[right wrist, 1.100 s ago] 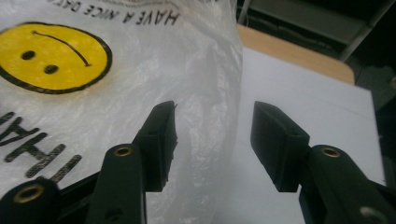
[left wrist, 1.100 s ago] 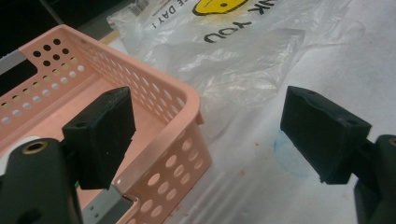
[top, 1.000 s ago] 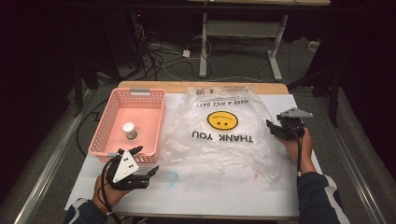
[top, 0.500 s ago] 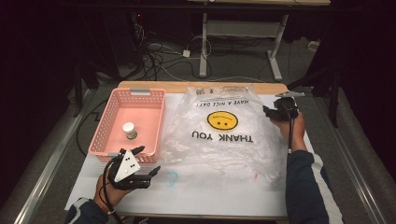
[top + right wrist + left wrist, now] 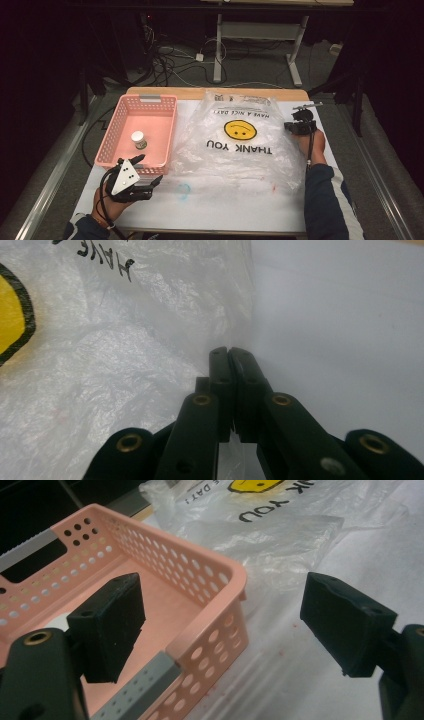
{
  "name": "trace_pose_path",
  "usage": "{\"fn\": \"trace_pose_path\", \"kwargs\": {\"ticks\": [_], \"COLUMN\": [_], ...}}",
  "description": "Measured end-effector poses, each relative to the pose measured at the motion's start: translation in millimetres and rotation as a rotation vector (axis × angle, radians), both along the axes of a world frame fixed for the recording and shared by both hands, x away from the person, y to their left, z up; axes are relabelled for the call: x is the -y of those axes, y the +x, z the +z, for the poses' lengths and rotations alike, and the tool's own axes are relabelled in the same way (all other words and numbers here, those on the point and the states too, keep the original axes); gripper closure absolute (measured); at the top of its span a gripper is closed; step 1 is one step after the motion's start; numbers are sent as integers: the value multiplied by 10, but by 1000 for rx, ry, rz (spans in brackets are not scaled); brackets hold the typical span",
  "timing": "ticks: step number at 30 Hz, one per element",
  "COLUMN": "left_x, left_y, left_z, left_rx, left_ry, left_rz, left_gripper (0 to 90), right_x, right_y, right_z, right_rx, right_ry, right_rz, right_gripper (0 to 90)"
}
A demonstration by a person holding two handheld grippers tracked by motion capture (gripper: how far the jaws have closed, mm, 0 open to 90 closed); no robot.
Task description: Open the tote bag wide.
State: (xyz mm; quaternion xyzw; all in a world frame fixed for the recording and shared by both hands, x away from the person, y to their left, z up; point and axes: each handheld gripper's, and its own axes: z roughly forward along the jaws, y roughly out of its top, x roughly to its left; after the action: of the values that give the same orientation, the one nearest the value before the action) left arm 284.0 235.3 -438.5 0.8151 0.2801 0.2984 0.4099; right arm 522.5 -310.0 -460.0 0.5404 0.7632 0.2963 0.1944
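Black jaws of the right gripper [image 5: 231, 352] have just been closing and now stand pressed together at the right edge of the clear plastic bag [image 5: 125, 365]; in the right gripper view a thin fold of film seems caught between the pads, though that is hard to confirm. In the high view this gripper [image 5: 292, 126] sits at the right of the frame, against the bag's [image 5: 235, 145] right side, with the bag's printed smiley and lettering spreading left toward centre. Its opening lies at the upper end, so any lift would run along that side. The left gripper [image 5: 150, 170], jaws wide apart and holding nothing, rests at the lower left beside the pink basket's [image 5: 112, 145] near corner, well apart from the bag. A small white bottle [image 5: 138, 139] stands inside the basket.
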Motion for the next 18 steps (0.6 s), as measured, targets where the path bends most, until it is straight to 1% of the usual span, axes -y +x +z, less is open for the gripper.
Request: {"fn": "trace_pose_path", "kwargs": {"ticks": [1,2,3,4,6,7,9,10,11,12,14,15,17,18], "left_x": [0,-13,-25,-34,-51,-58,-65,-65,-64,-60,-52,-45,-30,-22], "left_y": [0,-12,-24,-37,-58,-65,-71,-75,-79,-85,-93,-94,-93,-90], "left_z": [0,-4,-4,-6,-3,1,9,12,16,18,26,30,35,32], "left_rx": [0,-2,-4,-2,-2,0,1,2,2,4,7,8,13,12], "left_ry": [0,-3,-2,-7,-10,-14,-20,-23,-26,-26,-26,-26,-20,-15], "left_rz": [0,3,5,8,11,12,13,14,14,15,14,13,10,6], "left_gripper": [172,172,172,172,172,172,172,172,172,172,172,172,172,172], "right_x": [27,43,61,84,132,160,221,221,280,280,335,387,443,465], "right_y": [-44,-94,-138,-196,-305,-368,-490,-490,-628,-628,-767,-899,-1041,-1109], "right_z": [5,11,22,32,48,52,55,55,56,56,49,66,81,80], "right_rx": [5,19,14,32,33,45,40,40,53,53,53,61,74,72], "right_ry": [9,-4,-16,-19,-21,-17,-2,-2,0,0,-12,-39,-47,-51], "right_rz": [-9,-4,5,8,10,11,5,5,1,1,-11,-9,-16,-13], "right_gripper": [898,898,899,900,900,900,900,900,900,900,900,900,900,900]}}
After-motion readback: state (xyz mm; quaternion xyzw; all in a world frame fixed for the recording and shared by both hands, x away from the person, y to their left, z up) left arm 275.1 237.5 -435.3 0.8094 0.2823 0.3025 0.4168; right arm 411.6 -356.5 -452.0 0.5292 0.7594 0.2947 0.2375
